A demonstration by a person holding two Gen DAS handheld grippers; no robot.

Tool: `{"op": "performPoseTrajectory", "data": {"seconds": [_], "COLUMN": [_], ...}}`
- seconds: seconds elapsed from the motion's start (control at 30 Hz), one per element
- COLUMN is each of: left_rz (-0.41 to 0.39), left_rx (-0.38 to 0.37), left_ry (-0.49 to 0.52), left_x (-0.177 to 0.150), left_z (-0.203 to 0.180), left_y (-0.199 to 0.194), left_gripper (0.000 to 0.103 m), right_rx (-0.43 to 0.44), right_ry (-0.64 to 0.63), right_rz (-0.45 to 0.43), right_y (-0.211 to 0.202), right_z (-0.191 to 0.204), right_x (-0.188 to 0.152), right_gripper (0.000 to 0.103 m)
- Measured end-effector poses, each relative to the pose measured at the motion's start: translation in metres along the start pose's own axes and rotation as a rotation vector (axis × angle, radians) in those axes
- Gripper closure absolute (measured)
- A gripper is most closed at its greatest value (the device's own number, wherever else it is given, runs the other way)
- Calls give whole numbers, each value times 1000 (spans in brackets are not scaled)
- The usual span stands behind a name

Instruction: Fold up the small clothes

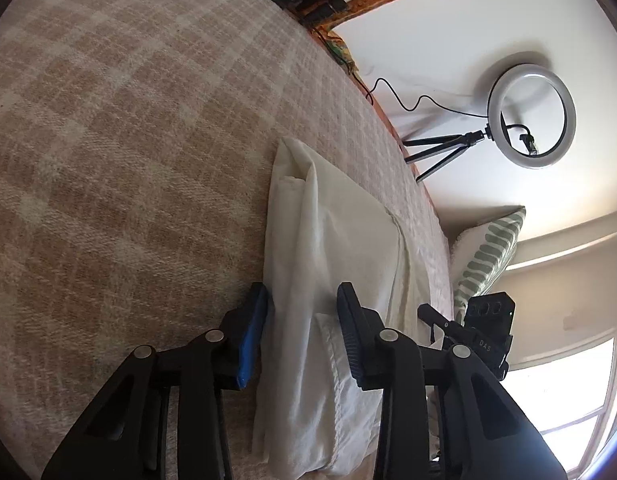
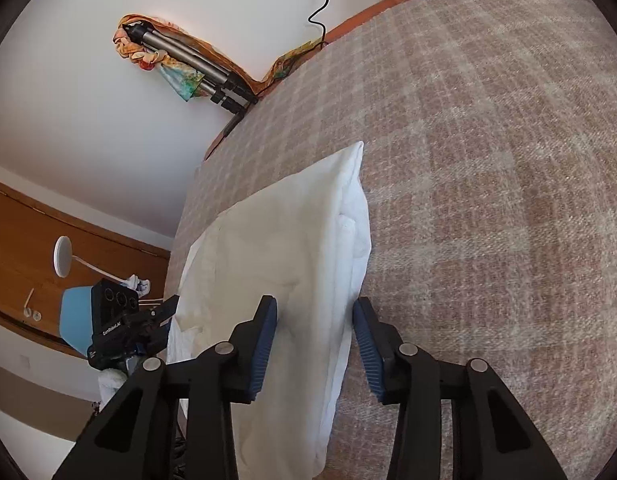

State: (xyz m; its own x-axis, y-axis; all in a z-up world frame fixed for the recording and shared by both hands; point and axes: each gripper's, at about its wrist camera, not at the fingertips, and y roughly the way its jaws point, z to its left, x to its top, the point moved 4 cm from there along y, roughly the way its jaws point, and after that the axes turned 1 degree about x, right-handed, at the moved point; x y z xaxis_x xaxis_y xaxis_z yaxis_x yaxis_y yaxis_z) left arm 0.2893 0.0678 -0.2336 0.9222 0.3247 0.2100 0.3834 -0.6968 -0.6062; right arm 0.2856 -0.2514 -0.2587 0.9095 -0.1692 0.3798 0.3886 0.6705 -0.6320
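Where it lies folded, white garment (image 1: 332, 280), long axis running away along checked blanket (image 1: 128, 140)

Black linkage arms, silver rivets, ribbed blue pads on fingers (image 1: 350, 334).

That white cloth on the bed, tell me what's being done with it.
A person is folding a white garment on a checked bedspread, using a handheld gripper in each hand. The left gripper and right gripper each straddle one side of the partly folded cloth. Both sets of jaws stand apart with fabric between them, not visibly pinching it.
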Motion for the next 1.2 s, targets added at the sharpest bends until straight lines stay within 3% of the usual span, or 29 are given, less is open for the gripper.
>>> {"op": "performPoseTrajectory", "data": {"seconds": [0.17,0.27,0.4,0.6,0.93,1.2], "left_rz": [-11,-20,-47,-100,-149,-158], "left_rx": [49,84,143,206,174,130], "left_ry": [65,111,218,349,478,572], "left_x": [-1,-3,-7,-14,-25,-24], "left_z": [-8,-13,-28,-52,-98,-149], "left_y": [2,2,-1,-9,-12,15], "left_gripper": [73,85,92,95,95,95], "right_rx": [14,5,-48,-135,-243,-316], "right_ry": [-3,-10,-65,-162,-324,-370], "right_rz": [9,5,-10,-47,-151,-239], "right_y": [5,6,3,-7,-43,-91], "right_z": [4,6,17,41,84,80], "right_x": [2,2,3,2,5,24], "right_gripper": [70,79,90,94,96,96]}}
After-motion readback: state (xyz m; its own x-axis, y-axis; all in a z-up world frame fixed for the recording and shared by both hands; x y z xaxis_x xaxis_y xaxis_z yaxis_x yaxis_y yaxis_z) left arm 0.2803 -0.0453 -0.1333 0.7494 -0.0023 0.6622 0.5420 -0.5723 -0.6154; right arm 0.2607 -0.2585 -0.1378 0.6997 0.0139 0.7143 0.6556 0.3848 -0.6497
